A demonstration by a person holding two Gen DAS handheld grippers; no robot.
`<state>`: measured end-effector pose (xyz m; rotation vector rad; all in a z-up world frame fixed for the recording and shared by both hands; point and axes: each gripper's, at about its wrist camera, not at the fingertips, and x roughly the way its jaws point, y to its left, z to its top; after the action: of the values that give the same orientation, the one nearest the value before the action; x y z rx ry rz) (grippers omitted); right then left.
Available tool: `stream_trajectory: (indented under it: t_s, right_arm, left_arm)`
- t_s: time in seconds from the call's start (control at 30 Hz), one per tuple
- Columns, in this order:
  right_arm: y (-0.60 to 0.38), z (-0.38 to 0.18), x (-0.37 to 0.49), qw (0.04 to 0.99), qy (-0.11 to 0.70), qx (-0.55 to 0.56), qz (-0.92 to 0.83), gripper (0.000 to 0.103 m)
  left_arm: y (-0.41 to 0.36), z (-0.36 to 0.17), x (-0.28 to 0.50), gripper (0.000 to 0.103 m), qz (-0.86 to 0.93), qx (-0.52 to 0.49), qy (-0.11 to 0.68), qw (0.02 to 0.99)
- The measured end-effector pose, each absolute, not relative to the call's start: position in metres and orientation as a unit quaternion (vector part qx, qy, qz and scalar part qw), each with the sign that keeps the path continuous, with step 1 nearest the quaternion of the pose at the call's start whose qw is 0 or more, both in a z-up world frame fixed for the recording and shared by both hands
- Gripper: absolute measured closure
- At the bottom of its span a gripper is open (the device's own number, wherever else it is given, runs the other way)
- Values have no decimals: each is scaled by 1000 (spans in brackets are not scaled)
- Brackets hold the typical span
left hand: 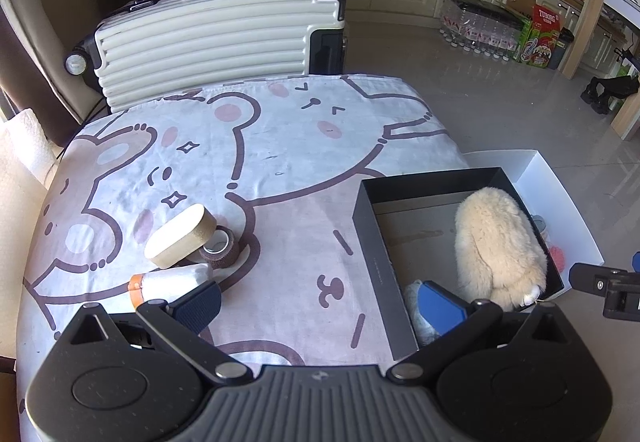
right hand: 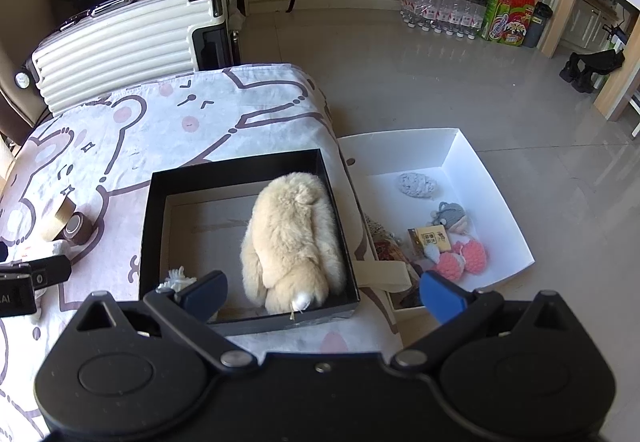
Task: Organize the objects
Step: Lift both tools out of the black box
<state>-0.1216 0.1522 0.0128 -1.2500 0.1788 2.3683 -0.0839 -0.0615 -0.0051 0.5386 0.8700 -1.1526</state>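
A black open box [right hand: 236, 166] [left hand: 424, 186] sits on the cartoon-bear tablecloth [left hand: 280, 146] with a fluffy cream plush toy [right hand: 294, 238] [left hand: 498, 242] lying in it and a small white knitted item [right hand: 176, 278] in its near corner. My right gripper [right hand: 324, 292] hovers open over the box's near edge, holding nothing. On the cloth to the left lie a cream oval case [left hand: 180, 236], a brown tape roll [left hand: 220, 246] and a white tube with an orange band [left hand: 168, 282]. My left gripper [left hand: 320, 304] is open above the cloth, its left finger beside the tube.
A white tray [right hand: 492, 178] beside the table holds small knitted toys, a pink one [right hand: 464, 258] and a grey one [right hand: 450, 214]. A ribbed white suitcase [left hand: 208, 42] stands behind the table. Bottled water and cartons [right hand: 508, 10] sit on the floor by the cabinets.
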Motion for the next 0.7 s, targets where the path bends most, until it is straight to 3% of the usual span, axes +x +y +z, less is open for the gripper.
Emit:
stream_trajectory:
  t_s: [0.7]
  right_arm:
    - [87, 6, -168, 165, 48, -457, 872, 0]
  left_arm:
    - [-14, -4, -10, 0, -463, 221, 404, 757]
